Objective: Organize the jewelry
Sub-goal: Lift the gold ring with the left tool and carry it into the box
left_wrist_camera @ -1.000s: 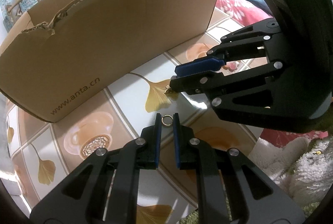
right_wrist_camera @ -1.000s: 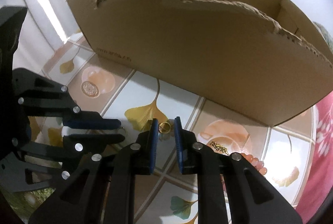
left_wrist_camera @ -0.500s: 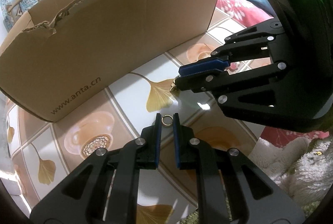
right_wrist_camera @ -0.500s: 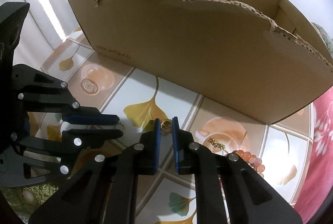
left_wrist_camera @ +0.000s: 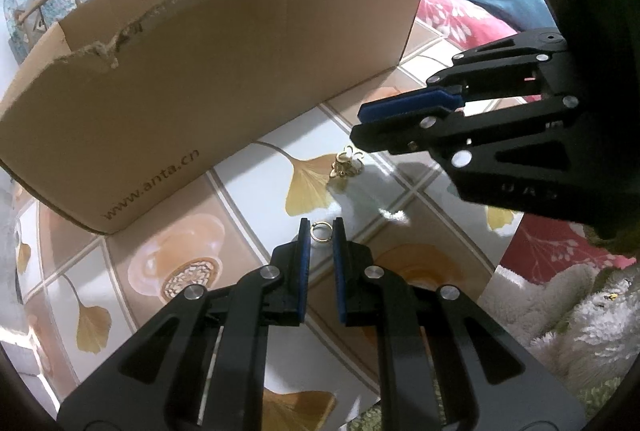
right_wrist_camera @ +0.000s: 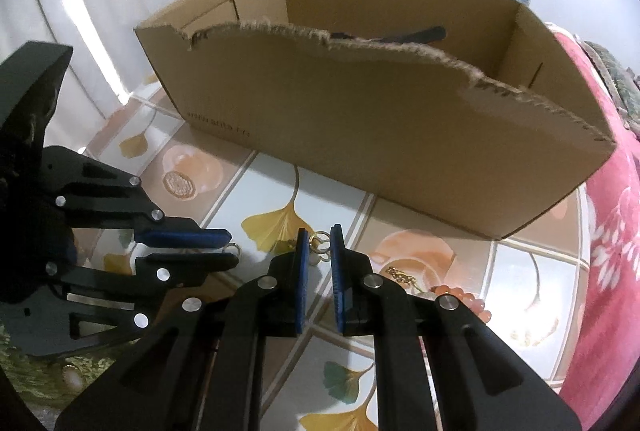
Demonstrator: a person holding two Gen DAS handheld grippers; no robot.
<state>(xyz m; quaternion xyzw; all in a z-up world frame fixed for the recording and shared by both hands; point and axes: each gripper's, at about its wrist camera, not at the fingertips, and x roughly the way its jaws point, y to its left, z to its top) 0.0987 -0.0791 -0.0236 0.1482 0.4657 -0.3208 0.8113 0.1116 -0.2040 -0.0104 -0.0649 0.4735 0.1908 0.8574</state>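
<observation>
My left gripper (left_wrist_camera: pixel 321 227) is shut on a small gold hoop (left_wrist_camera: pixel 321 233) just above the ginkgo-patterned table top (left_wrist_camera: pixel 248 187). The right gripper (left_wrist_camera: pixel 357 127) hangs higher at the right, shut on a gold flower-shaped earring (left_wrist_camera: pixel 346 165) that dangles from its tips. In the right wrist view, that earring (right_wrist_camera: pixel 320 246) sits between the pads of the right gripper (right_wrist_camera: pixel 319 237). The left gripper (right_wrist_camera: pixel 232 249) is at the left. The open cardboard box (right_wrist_camera: pixel 360 135) stands behind both, with a dark item (right_wrist_camera: pixel 404 35) inside.
A gold chain (right_wrist_camera: pixel 402 277) and peach beads (right_wrist_camera: pixel 460 301) lie on the table right of the right gripper. A pink floral blanket (right_wrist_camera: pixel 608 231) borders the table on the right. White fluffy fabric (left_wrist_camera: pixel 560 319) lies at the near right.
The right gripper has risen and drawn away to the right with the gold earring hanging from it. The box's inside now shows in its view. The left gripper has stayed put.
</observation>
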